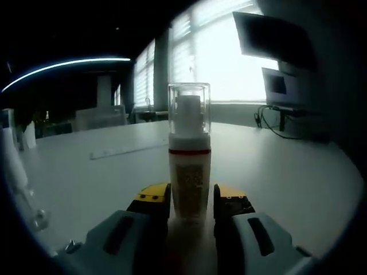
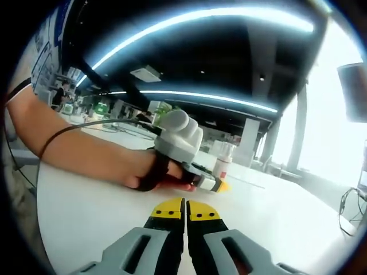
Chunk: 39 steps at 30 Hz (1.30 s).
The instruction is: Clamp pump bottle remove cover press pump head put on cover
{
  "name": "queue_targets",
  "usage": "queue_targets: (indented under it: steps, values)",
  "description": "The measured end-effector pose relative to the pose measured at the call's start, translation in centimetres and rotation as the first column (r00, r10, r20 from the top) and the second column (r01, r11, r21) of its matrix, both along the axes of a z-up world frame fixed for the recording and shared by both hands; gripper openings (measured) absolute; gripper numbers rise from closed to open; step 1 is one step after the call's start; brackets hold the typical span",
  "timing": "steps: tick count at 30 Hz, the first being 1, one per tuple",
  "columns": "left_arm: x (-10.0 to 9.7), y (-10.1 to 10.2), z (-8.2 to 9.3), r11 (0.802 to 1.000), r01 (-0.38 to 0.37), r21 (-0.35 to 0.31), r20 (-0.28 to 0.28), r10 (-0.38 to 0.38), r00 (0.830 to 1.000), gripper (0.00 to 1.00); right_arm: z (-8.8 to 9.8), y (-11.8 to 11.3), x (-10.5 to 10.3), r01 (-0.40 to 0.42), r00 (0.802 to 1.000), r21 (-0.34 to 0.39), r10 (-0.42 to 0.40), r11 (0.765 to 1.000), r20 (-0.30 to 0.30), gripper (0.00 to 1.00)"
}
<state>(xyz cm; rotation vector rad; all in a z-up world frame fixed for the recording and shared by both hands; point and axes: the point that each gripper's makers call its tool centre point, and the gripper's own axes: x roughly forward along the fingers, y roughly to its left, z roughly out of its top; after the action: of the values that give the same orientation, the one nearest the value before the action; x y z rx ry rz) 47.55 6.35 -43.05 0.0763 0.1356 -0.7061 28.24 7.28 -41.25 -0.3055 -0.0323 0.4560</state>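
Left gripper view: left gripper (image 1: 192, 201) has its jaws closed against the pump bottle (image 1: 189, 172), which stands upright on the white table (image 1: 287, 172). Clear cover (image 1: 188, 109) sits on top, over the pump head (image 1: 188, 112). Clamp step looks done; cover removal is next.

Right gripper view: right gripper (image 2: 185, 209) empty, jaws pressed together, low over the table, well short of the bottle (image 2: 222, 165). It needs to open, reach the cover and lift it straight off.
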Motion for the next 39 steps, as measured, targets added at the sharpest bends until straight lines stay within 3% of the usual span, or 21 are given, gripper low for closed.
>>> queue_targets:
  steps: [14,17,21,23,33,39]
  values:
    - [0.0,0.0,0.5,1.000,-0.002,-0.025,-0.002,0.002,1.000,0.22,-0.1,-0.1,0.1,0.007,1.000,-0.008,-0.007,1.000,0.000,0.00]
    - [0.3,0.1,0.3,1.000,0.001,0.015,-0.002,-0.001,1.000,0.23,-0.1,-0.1,0.1,0.007,1.000,-0.005,-0.007,1.000,0.000,0.00]
    - [-1.6,0.3,0.3,1.000,-0.001,0.009,-0.003,0.001,1.000,0.23,0.0,-0.2,0.1,0.010,1.000,-0.006,-0.010,1.000,0.003,0.00]
    - [-0.3,0.6,0.3,1.000,-0.006,0.010,-0.005,0.006,1.000,0.24,0.0,-0.2,0.1,0.010,1.000,-0.008,-0.010,1.000,0.004,0.00]
    - [-2.5,1.8,0.9,1.000,-0.005,0.017,-0.007,0.005,1.000,0.24,0.0,-0.3,0.1,0.017,1.000,-0.006,-0.017,1.000,0.003,0.00]
    - [-4.2,2.5,1.5,1.000,-0.005,-0.014,-0.017,0.004,1.000,0.23,0.0,-0.5,0.2,0.023,1.000,-0.001,-0.023,1.000,0.001,0.00]
